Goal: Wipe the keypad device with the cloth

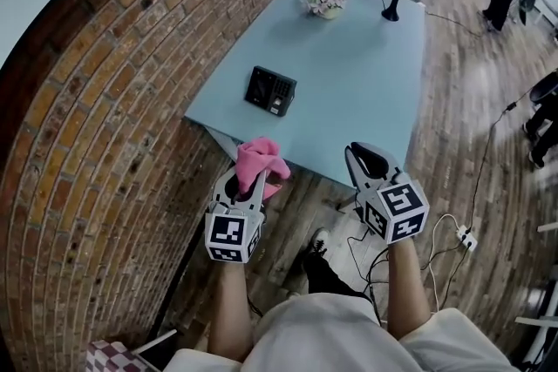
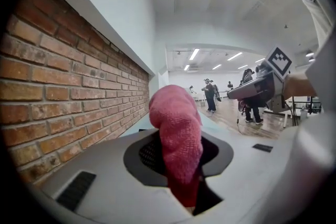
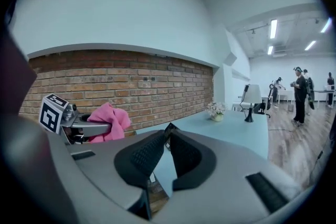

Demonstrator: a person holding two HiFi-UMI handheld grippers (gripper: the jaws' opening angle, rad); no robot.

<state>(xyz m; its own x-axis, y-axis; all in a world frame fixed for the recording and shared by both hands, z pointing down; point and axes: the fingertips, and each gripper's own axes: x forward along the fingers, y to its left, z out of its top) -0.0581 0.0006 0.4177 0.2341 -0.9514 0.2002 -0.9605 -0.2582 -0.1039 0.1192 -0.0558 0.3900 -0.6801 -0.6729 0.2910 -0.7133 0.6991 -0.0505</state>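
As left gripper clamps cloth (pink), upright

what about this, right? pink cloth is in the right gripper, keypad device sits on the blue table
No: the left gripper view shows the pink cloth clamped between the jaws of the left gripper. The keypad device does sit on the blue table.
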